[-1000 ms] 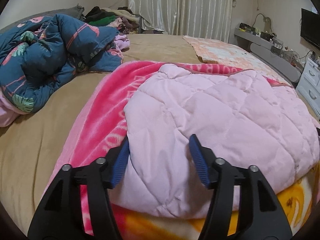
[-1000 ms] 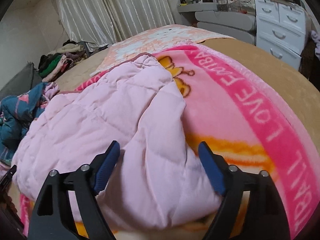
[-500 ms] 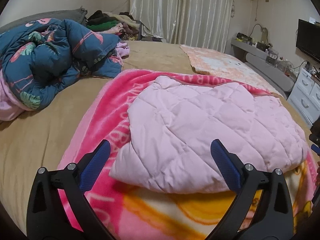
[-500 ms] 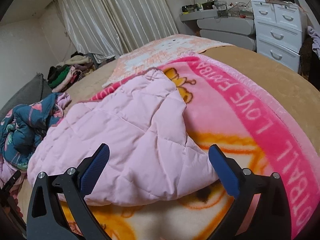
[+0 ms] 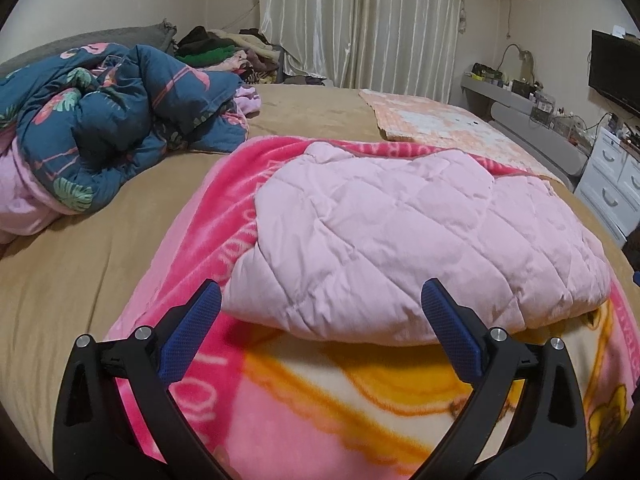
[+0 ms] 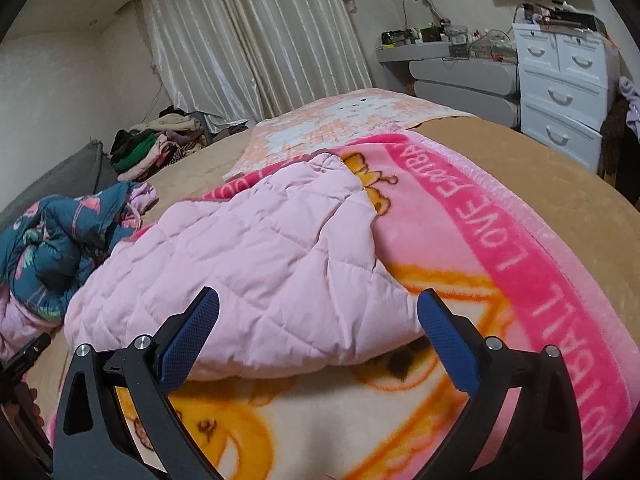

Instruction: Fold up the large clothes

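Observation:
A pale pink quilted garment (image 5: 404, 240) (image 6: 248, 276) lies folded in a bundle on a bright pink fleece blanket (image 5: 208, 216) (image 6: 516, 264) with orange cartoon print. My left gripper (image 5: 320, 320) hangs open just short of the bundle's near edge, nothing between its blue pads. In the right wrist view my right gripper (image 6: 316, 320) is open too, above the bundle's near right corner and not touching it.
The blanket lies on a tan bed (image 5: 72, 264). A crumpled navy floral duvet (image 5: 104, 120) sits at the left, a peach patterned mat (image 5: 432, 124) at the far side, a clothes pile (image 5: 224, 52) by the curtain. White drawers (image 6: 560, 92) stand right of the bed.
Both grippers opened wide, let go of the pink garment and pulled back toward the near side. The garment now rests on the blanket on its own.

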Motion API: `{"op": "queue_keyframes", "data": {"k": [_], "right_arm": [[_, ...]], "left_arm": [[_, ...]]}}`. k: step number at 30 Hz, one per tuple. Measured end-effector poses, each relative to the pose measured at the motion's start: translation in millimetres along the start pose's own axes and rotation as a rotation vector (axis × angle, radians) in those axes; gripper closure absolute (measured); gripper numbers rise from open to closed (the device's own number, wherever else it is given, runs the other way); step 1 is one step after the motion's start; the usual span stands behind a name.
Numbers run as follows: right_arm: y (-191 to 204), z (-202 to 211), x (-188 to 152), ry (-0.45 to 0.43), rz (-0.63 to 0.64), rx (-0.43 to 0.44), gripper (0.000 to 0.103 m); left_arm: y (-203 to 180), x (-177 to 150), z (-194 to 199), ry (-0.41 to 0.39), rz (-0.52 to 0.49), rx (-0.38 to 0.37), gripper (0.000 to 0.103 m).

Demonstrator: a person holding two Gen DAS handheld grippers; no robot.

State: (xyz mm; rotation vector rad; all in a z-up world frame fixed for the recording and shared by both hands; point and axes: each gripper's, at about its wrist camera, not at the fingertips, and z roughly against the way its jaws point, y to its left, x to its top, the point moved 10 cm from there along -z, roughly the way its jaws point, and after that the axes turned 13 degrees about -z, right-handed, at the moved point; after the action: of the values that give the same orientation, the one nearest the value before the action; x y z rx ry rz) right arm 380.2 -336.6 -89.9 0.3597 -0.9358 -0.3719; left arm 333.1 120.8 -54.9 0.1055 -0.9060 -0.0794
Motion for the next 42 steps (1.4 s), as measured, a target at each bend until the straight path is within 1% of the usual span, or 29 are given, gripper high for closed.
{"op": "queue_keyframes", "data": {"k": [4, 10, 15, 19, 22, 29, 30, 34, 35, 38, 42], "right_arm": [[-0.7, 1.5, -11.3, 0.007, 0.010, -0.005, 0.004], [-4.9, -6.1, -35.1, 0.043, 0.009, -0.014, 0.004], [-13.0, -22.1, -53.0, 0.084, -0.022, -0.049, 0.004], [-18.3, -33.3, -56.5, 0.098, -0.062, -0.065, 0.004], [-21.9, -40.4, -56.6, 0.110, -0.109, -0.054, 0.004], [-18.4, -61.2, -57.4, 0.180, -0.245, 0.024, 0.004], [-17.7, -66.4, -56.6, 0.192, -0.267, 0.035, 0.004], [-15.7, -84.6, -49.0, 0.216, -0.335, 0.061, 0.004], [-14.7, -90.2, -47.6, 0.222, -0.350, 0.067, 0.004], [-14.0, -107.4, -44.2, 0.236, -0.411, 0.095, 0.004], [-13.1, -121.7, -40.3, 0.238, -0.427, 0.120, 0.004]], "left_arm": [[-2.8, -15.3, -3.0, 0.027, -0.002, 0.007, 0.009], [-4.2, -28.1, -9.1, 0.054, 0.005, 0.020, 0.009], [-5.2, -39.1, -18.0, 0.080, 0.026, 0.006, 0.009], [-5.1, -47.5, -27.4, 0.108, 0.058, -0.017, 0.009], [-3.7, -54.1, -34.1, 0.129, 0.085, -0.031, 0.009], [0.8, -63.6, -43.9, 0.154, 0.136, -0.054, 0.009], [1.2, -63.6, -45.2, 0.155, 0.148, -0.063, 0.009], [-0.9, -60.7, -50.7, 0.147, 0.246, -0.144, 0.009], [-2.3, -59.9, -54.3, 0.150, 0.285, -0.182, 0.009], [-5.9, -58.7, -66.5, 0.165, 0.383, -0.257, 0.009], [-9.0, -55.7, -82.1, 0.171, 0.501, -0.328, 0.009]]}}
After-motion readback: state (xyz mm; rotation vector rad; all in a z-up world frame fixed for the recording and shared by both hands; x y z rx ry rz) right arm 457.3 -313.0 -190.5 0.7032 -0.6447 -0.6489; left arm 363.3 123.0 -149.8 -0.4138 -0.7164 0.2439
